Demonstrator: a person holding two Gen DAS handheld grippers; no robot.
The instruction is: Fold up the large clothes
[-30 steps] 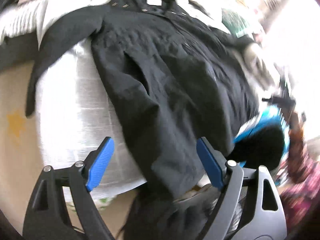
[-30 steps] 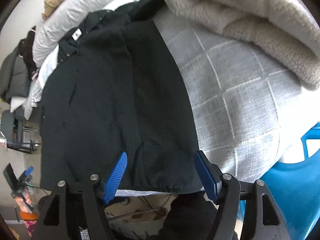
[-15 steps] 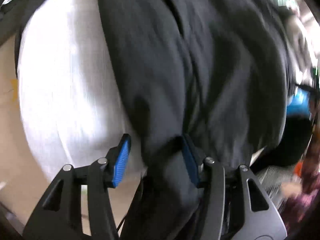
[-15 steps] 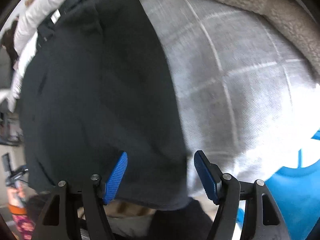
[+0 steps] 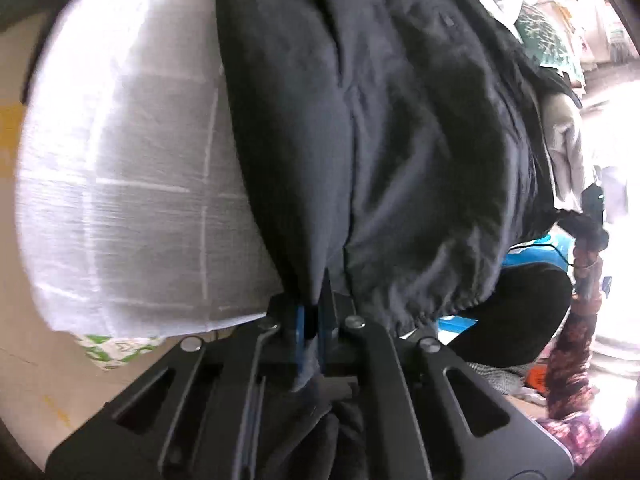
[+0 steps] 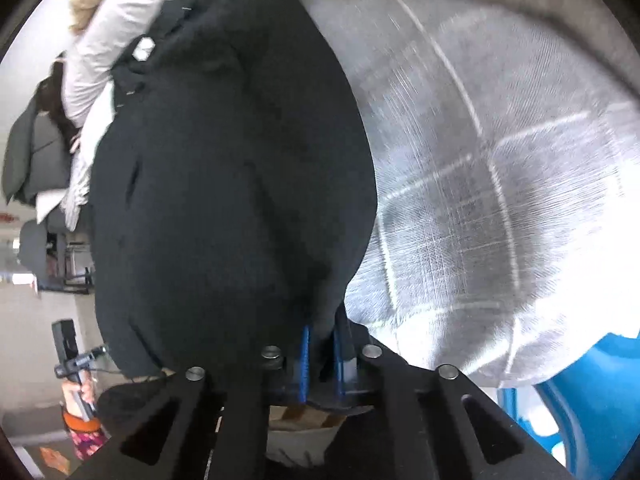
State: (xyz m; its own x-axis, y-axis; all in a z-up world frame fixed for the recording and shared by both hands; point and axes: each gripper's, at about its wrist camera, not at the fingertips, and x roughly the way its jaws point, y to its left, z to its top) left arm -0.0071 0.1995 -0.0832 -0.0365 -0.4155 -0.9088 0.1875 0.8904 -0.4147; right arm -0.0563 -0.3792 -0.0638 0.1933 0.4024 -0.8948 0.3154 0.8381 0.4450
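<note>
While the jacket [image 5: 400,140] lies spread over a grey-white checked sheet [image 5: 132,184], both grippers are clamped on its hem. Seen from the left wrist, the left gripper [image 5: 310,320] has its blue pads [image 5: 300,320] pressed together on a pinch of dark cloth at about 6 o'clock, with the fabric rising from the pinch toward 12 and bunching along a gathered hem [image 5: 440,308] toward 4 o'clock. The sheet fills the side from 8 to 10 o'clock, and a green-patterned cloth [image 5: 116,350] peeks out beneath its lower edge at 7 o'clock. A blue item [image 5: 532,254] shows at 3 o'clock past the jacket, though what it is cannot be told.

From the right wrist, the right gripper [image 6: 320,360] is likewise closed on the jacket [image 6: 224,184], its pads [image 6: 305,360] nearly together with a fold of dark cloth between them at 6 o'clock. Here the jacket spreads from the centre toward 10 o'clock, its white label [image 6: 143,49] near 11, and the sheet [image 6: 480,184] takes the side from 1 to 4 o'clock. Pale bedding [image 6: 120,32] lies beyond the collar at 11 o'clock, and a blue object [image 6: 592,408] sits at 4 o'clock below the sheet's edge
</note>
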